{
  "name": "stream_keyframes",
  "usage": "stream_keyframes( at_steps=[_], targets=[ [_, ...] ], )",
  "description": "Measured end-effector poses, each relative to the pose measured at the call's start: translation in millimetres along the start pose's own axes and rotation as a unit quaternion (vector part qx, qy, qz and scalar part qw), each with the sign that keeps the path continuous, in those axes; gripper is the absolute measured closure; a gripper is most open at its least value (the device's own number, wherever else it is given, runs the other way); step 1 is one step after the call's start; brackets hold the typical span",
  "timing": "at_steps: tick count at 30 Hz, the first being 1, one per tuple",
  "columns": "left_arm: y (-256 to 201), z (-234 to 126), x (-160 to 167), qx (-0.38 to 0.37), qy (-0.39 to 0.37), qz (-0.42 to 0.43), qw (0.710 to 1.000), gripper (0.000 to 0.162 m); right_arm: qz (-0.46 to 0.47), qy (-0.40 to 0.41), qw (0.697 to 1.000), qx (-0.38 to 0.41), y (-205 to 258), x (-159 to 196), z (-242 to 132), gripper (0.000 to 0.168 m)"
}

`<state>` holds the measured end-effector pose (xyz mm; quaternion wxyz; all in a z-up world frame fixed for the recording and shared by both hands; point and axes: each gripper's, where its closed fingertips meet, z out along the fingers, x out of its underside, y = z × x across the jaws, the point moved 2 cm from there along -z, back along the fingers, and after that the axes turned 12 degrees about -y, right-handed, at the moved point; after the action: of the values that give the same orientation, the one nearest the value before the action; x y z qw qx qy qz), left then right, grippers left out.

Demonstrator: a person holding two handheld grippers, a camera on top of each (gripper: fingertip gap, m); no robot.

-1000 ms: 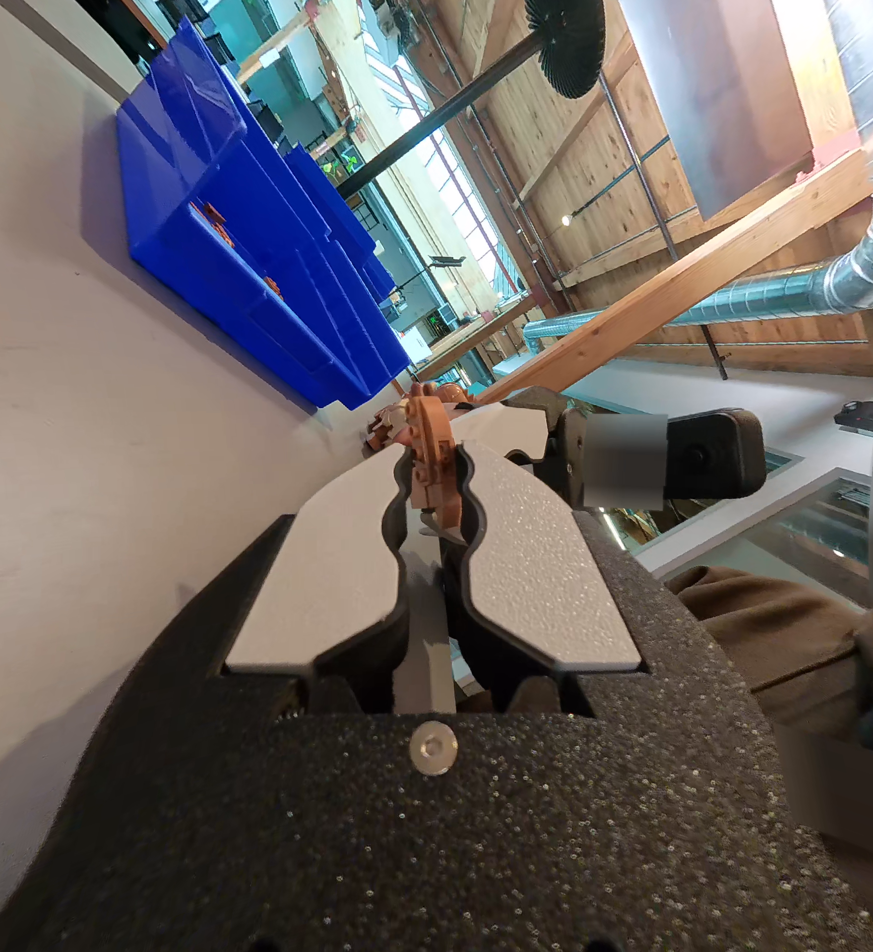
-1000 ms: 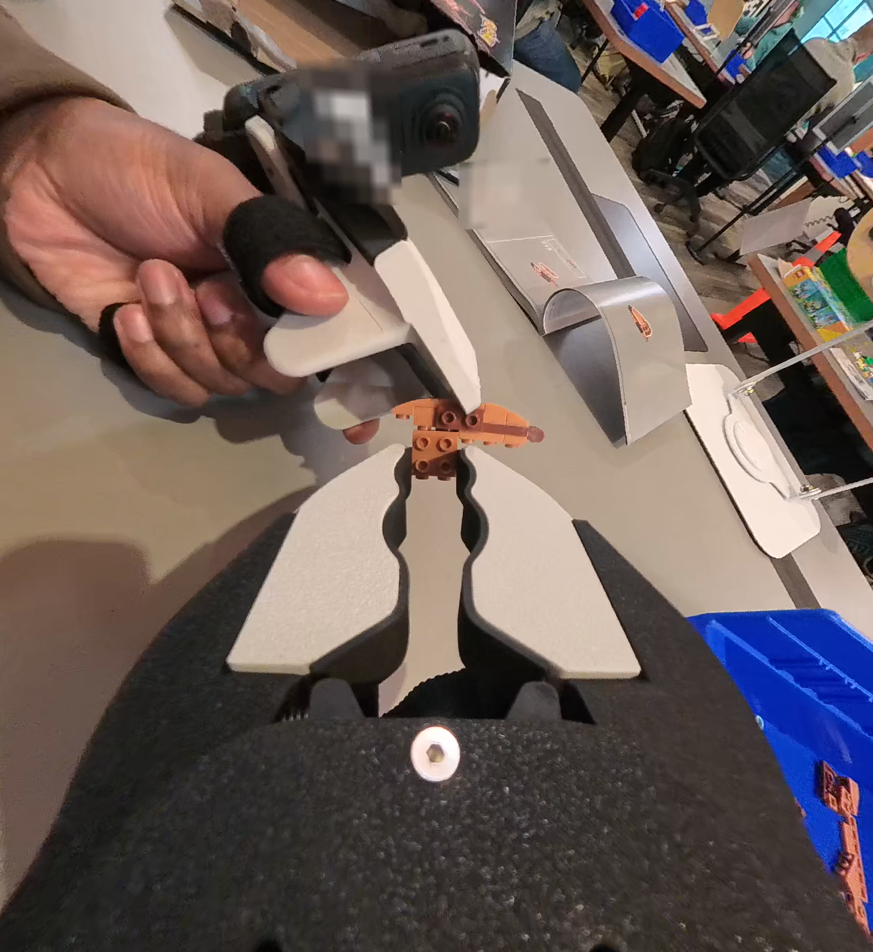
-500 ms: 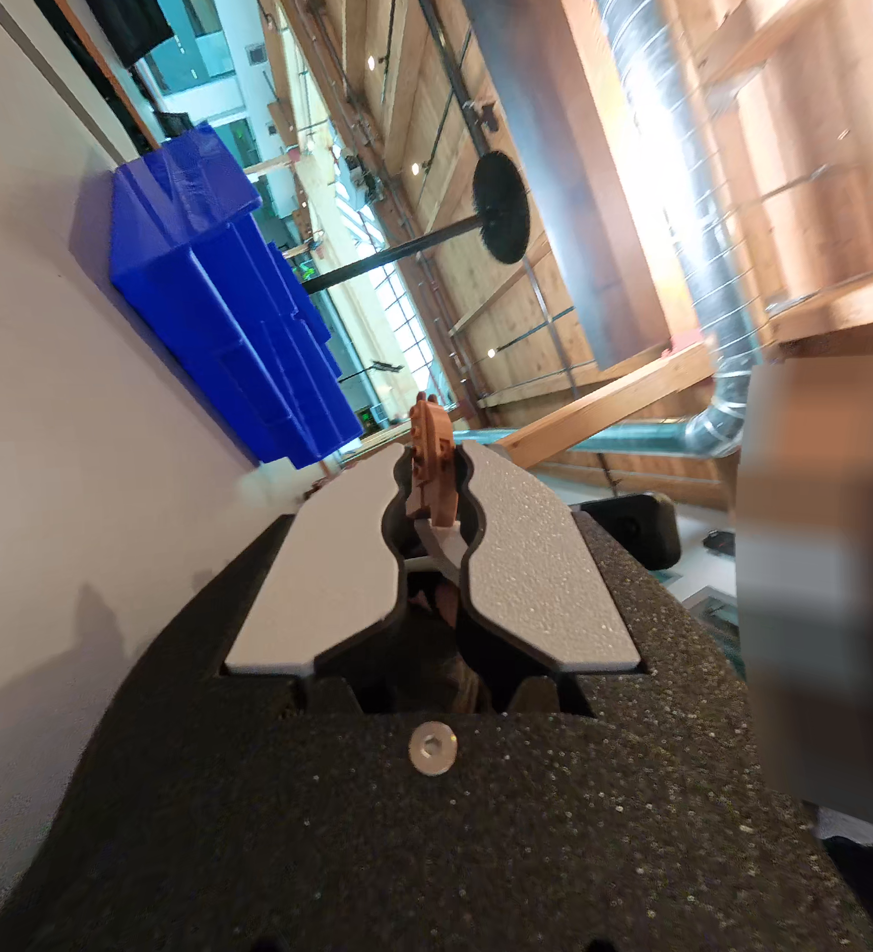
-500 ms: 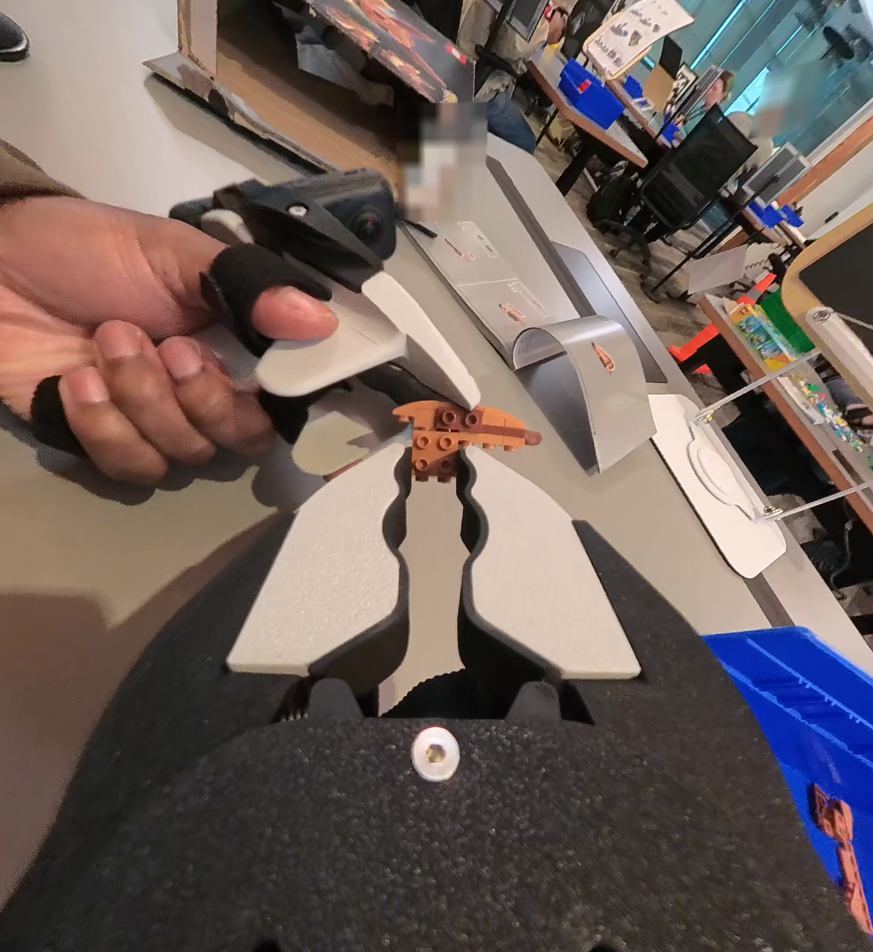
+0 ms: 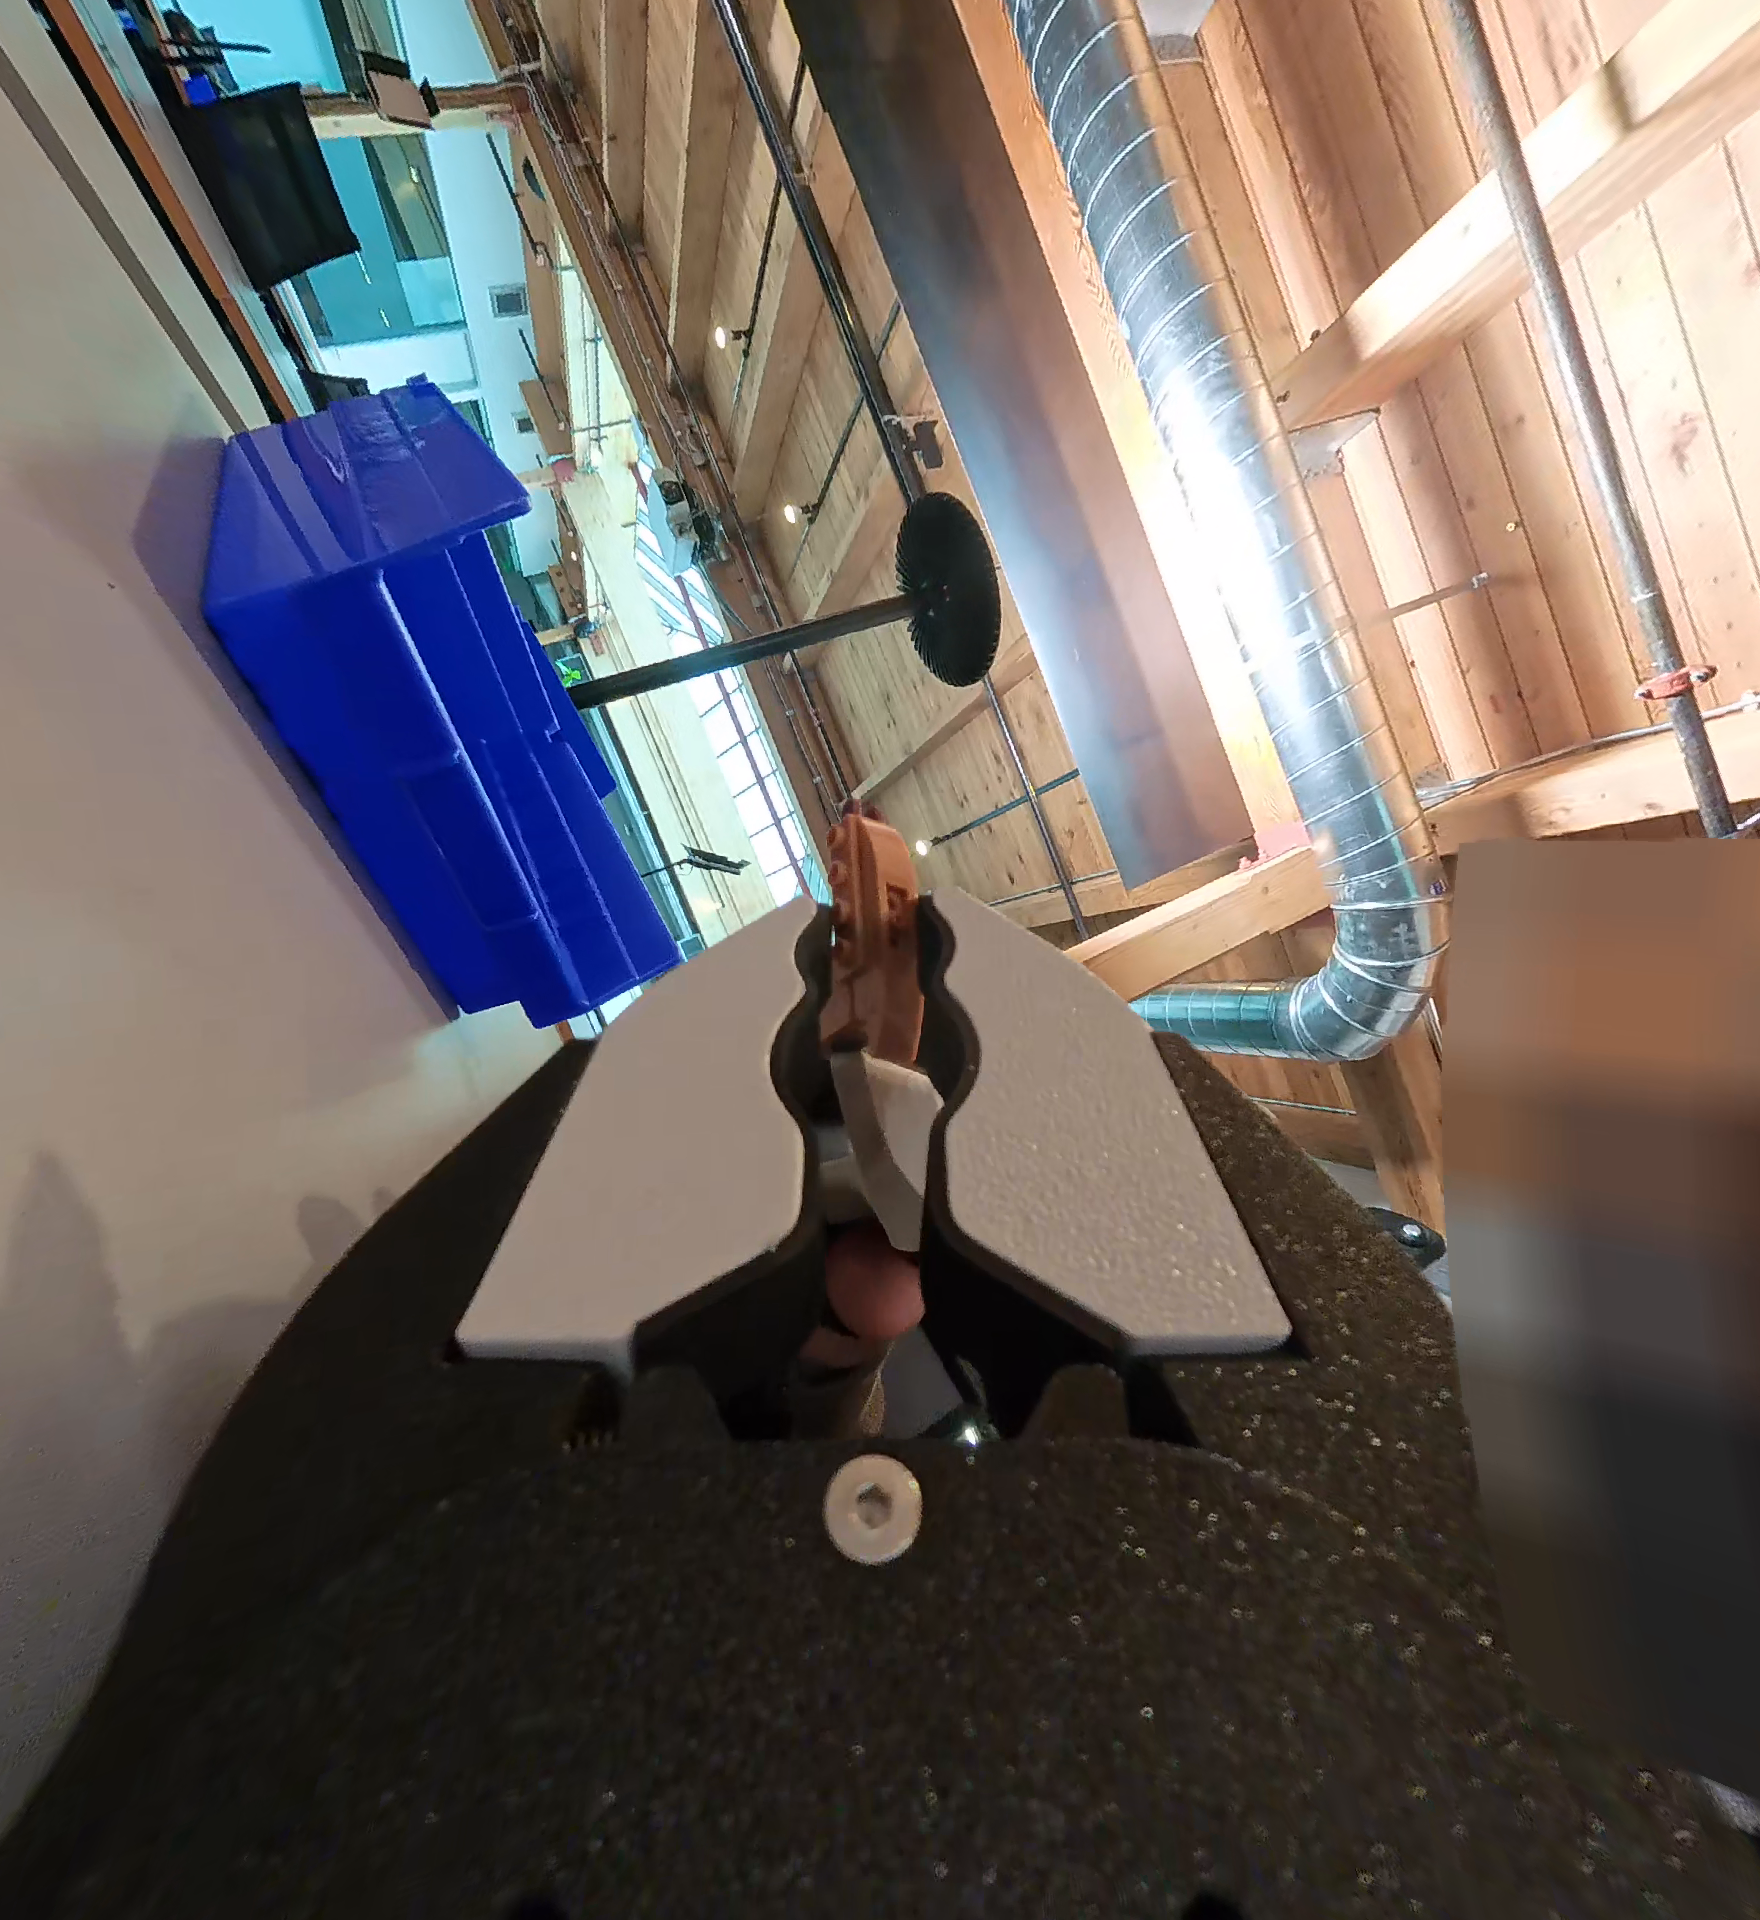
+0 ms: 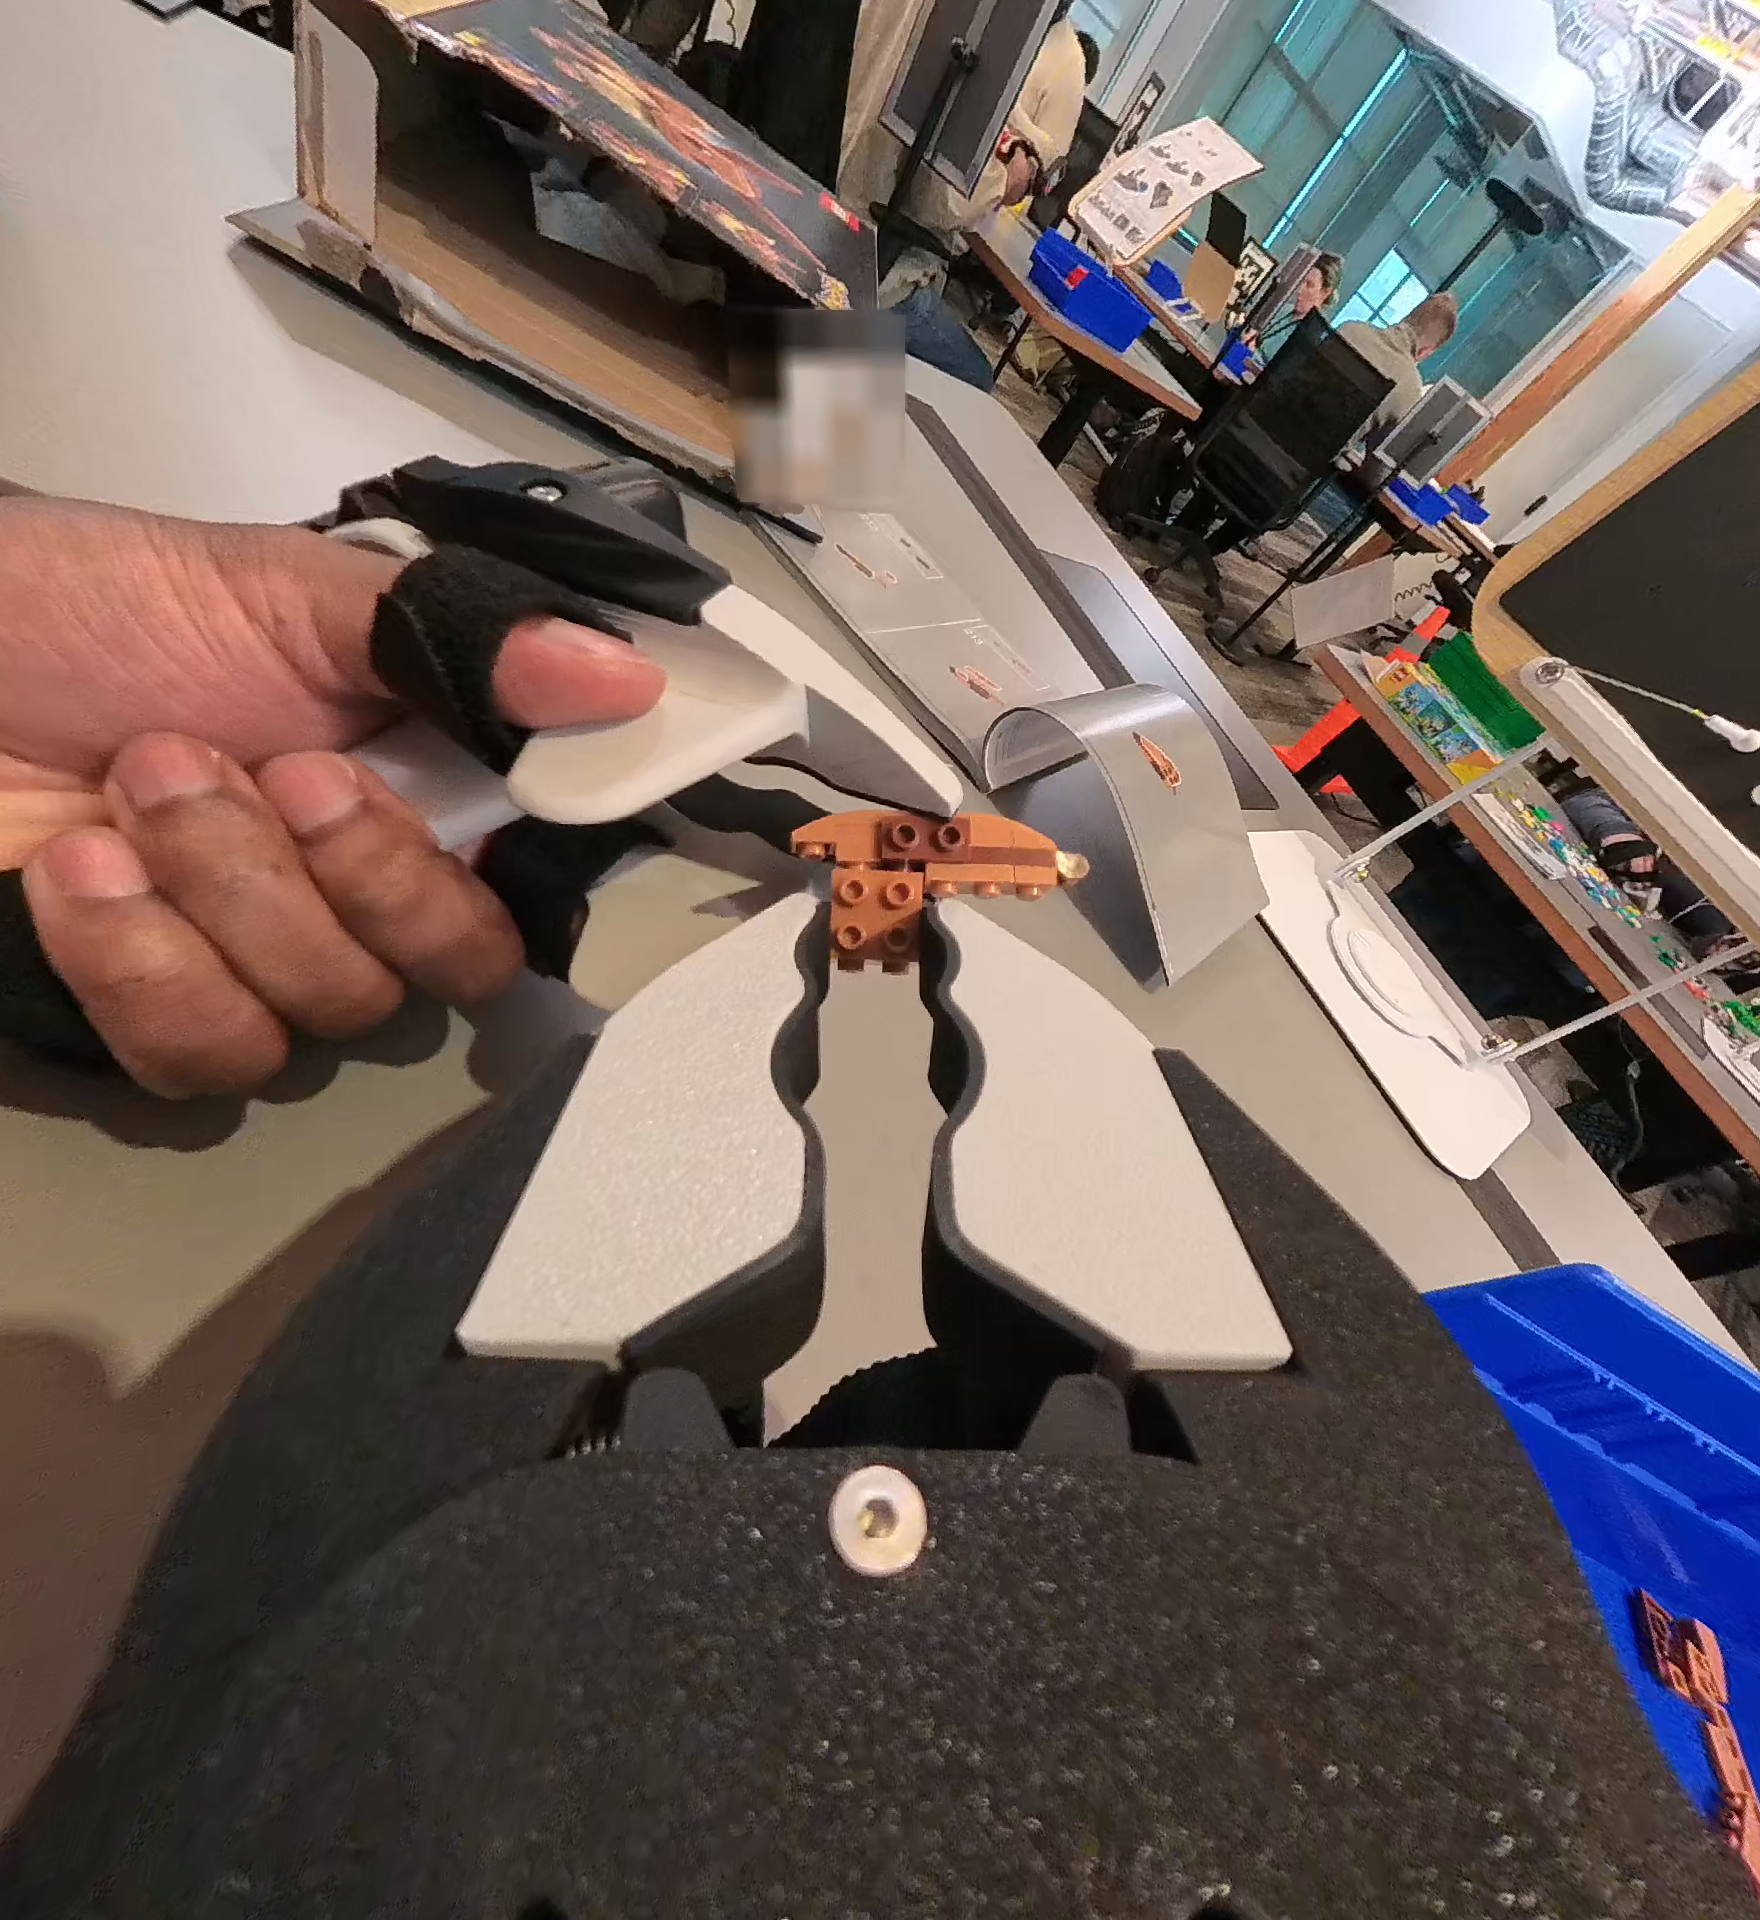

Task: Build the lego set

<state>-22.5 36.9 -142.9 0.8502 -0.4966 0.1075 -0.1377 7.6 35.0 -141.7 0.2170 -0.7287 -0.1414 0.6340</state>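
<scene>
Both grippers pinching one small brown brick model in the air above the grey table, right gripper clamping its lower block, left gripper gripping it edge-on, blue bin sitting beside.

Your tongs had matt, grainy grey plastic pads, the brown lego piece was glossy studded plastic, the blue bin shiny, and the worktop smooth matt.

Grey table with blue bin, open booklet, cardboard box.
</scene>
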Motion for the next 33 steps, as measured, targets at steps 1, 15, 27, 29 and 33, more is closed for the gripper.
stream_keyframes(
  at_steps=[1,15,27,29,33],
  targets=[
    [0.5,0.0,0.1,-0.002,-0.001,0.002,1.0,0.147,-0.001,0.0,1.0,0.0,0.2,0.5,0.4,0.153],
    [-0.1,0.4,-1.6,0.003,-0.03,-0.034,0.999,0.147,-0.033,-0.046,0.998,0.004,-1.0,-0.5,2.4,0.152],
    [-2.1,-1.5,-2.0,0.007,-0.05,0.012,0.999,0.147,-0.04,-0.058,0.997,0.014,2.1,-3.0,2.6,0.152],
    [-2.6,-1.1,-1.4,0.009,-0.045,0.007,0.999,0.147,-0.036,-0.06,0.997,0.011,1.6,-3.1,1.9,0.152],
    [-2.7,-0.6,0.5,0.016,-0.036,-0.012,0.999,0.147,-0.033,-0.063,0.997,0.007,0.6,-2.5,0.3,0.152]
  ],
)
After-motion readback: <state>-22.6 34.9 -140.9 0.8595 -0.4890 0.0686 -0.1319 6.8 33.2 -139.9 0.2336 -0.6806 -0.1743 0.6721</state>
